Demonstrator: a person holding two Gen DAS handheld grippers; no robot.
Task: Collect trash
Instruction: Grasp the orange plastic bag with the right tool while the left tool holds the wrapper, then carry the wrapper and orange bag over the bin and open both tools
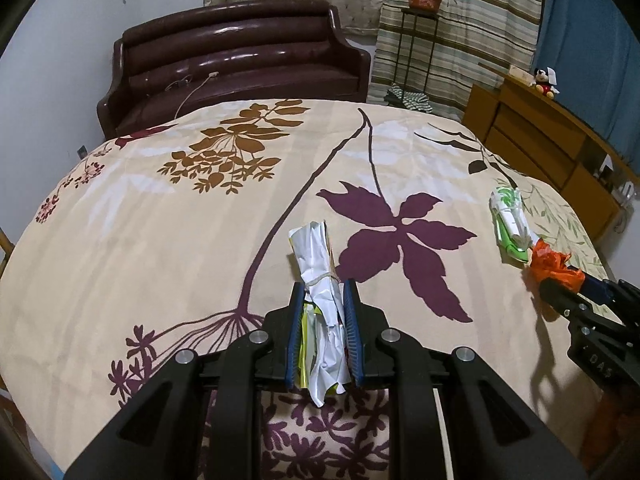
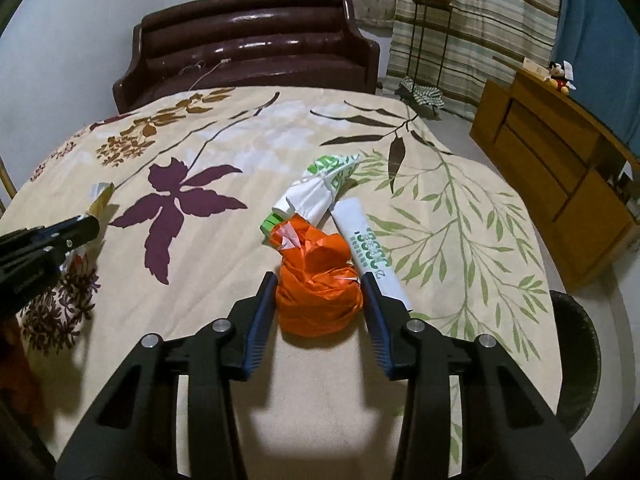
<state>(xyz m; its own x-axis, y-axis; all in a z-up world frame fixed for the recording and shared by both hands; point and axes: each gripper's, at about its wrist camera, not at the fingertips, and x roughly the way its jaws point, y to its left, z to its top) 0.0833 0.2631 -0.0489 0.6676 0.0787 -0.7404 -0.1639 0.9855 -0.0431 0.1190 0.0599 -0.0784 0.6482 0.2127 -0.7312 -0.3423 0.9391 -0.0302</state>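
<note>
My left gripper (image 1: 322, 284) is shut on a bundle of crumpled white paper and wrappers (image 1: 316, 248) tied with a band, held over the flowered bedspread (image 1: 180, 240). It also shows at the left edge of the right wrist view as the left gripper (image 2: 94, 226) with the bundle (image 2: 100, 196). My right gripper (image 2: 319, 280) has its pads against both sides of an orange plastic bag (image 2: 316, 292) lying on the bed. Just beyond the bag lie a green-and-white wrapper (image 2: 320, 192) and a white tube with green print (image 2: 368, 248). The orange bag (image 1: 554, 262) shows at the right gripper's tips in the left wrist view.
A dark round bin (image 2: 576, 344) stands on the floor at the bed's right side. A wooden dresser (image 2: 560, 168) lines the right wall. A maroon sofa (image 1: 240, 60) stands beyond the bed, with a plant stand (image 1: 418, 40) beside it.
</note>
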